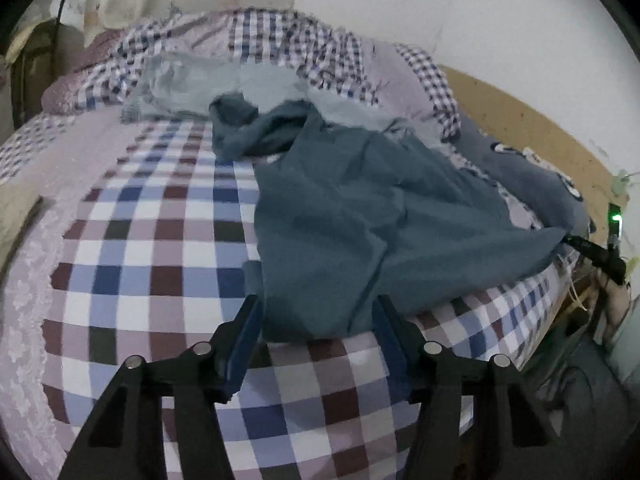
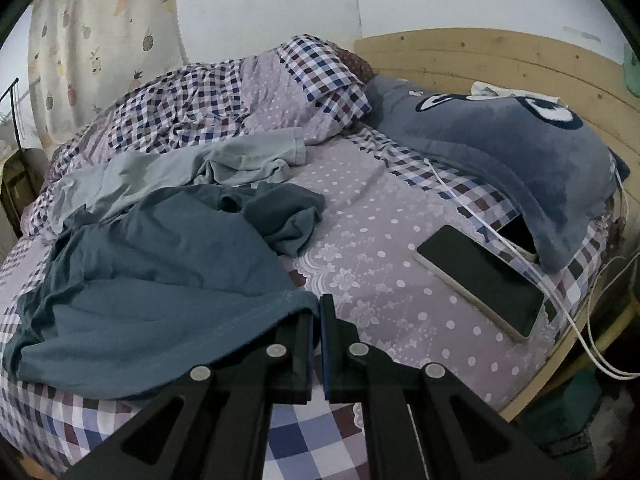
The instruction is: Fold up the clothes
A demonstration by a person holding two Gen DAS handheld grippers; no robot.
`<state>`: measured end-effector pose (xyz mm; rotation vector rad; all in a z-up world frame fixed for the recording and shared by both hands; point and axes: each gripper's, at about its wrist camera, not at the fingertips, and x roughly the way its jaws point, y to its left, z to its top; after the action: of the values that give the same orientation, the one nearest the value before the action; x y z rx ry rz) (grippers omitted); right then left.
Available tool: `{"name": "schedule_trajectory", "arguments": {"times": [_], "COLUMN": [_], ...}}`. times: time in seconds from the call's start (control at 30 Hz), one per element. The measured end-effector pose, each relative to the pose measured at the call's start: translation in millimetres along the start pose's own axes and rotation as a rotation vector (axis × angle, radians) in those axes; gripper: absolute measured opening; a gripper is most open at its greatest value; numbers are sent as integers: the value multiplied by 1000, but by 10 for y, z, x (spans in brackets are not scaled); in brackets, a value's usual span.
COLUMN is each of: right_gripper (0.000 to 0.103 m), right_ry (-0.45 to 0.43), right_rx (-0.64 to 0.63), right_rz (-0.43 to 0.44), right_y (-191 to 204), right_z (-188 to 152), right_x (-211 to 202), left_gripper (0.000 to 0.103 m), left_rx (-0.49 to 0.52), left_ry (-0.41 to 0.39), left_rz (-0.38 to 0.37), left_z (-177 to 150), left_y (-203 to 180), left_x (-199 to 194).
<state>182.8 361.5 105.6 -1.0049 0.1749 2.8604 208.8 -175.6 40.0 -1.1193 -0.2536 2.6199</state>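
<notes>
The crumpled dark teal cotton garment (image 2: 160,280) is spread over the near part of the bed, on the purple, blue and white checked bedsheet (image 1: 152,248), with one bunched end (image 2: 288,216) lying toward the far side. Its near right hem corner is pinched by the right gripper (image 2: 318,320), whose jaws are pressed together on the cloth, presumably so that the edge can be drawn taut. The left gripper (image 1: 316,316) is held with its jaws spread on either side of the near left edge of the garment (no pad is seen pressing on it), apparently lined up to take the matching corner. A pale grey-green garment (image 2: 224,160) lies just beyond, touching the teal one. Farther right, well apart, a black-screened phone (image 2: 480,280) with a white cable (image 2: 576,320) rests beside a grey-blue plush pillow (image 2: 500,152), against the wooden headboard (image 2: 480,60).
</notes>
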Motion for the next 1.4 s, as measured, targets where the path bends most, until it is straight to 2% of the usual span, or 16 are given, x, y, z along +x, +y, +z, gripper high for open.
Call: {"name": "schedule_trajectory", "arguments": {"times": [0.03,0.13,0.17,0.23,0.4,0.5,0.63,0.7,0.73,0.77,0.87,0.97,1.17,1.27,1.33,1.4], "right_gripper": [1,1,1,1,1,1,1,1,2,2,2,2,4,4,4,4], "right_ry": [1,-2,-6,-24,-77,-87,-70,-41,-27,-16,0,8,12,13,-1,-24], "right_rx": [1,7,12,31,62,75,120,130,135,137,139,141,151,151,146,141], "right_rz": [4,15,20,30,61,67,69,65,62,57,47,37,39,43,59,78], "right_y": [-8,-36,-45,-74,-115,-146,-248,-286,-302,-316,-373,-404,-406,-404,-394,-400], "right_z": [-2,5,10,30,107,137,143,135,128,117,84,61,38,25,21,21], "right_x": [7,29,26,-3,-90,-99,-62,-10,14,34,46,42,46,49,27,-14], "left_gripper": [55,1,1,0,0,0,1,5,11,28,62,65,69,69,67,38], "left_rx": [-20,-75,-93,-136,-224,-257,-401,-555,-596,-614,-663,-717,-358,-198,-160,-195], "left_ry": [26,82,86,30,-269,-333,-226,-86,-38,-31,-19,-38,-22,33,67,70], "left_rz": [11,53,36,-86,-494,-562,-476,-327,-286,-270,-228,-231,-154,-88,-51,-64], "left_z": [10,47,59,111,455,719,816,652,562,445,89,-129,127,170,165,165], "left_y": [22,80,96,93,-24,-19,313,649,760,817,978,1036,444,155,94,98], "left_x": [68,195,188,26,-713,-841,-467,-76,51,79,139,91,63,167,249,261]}}
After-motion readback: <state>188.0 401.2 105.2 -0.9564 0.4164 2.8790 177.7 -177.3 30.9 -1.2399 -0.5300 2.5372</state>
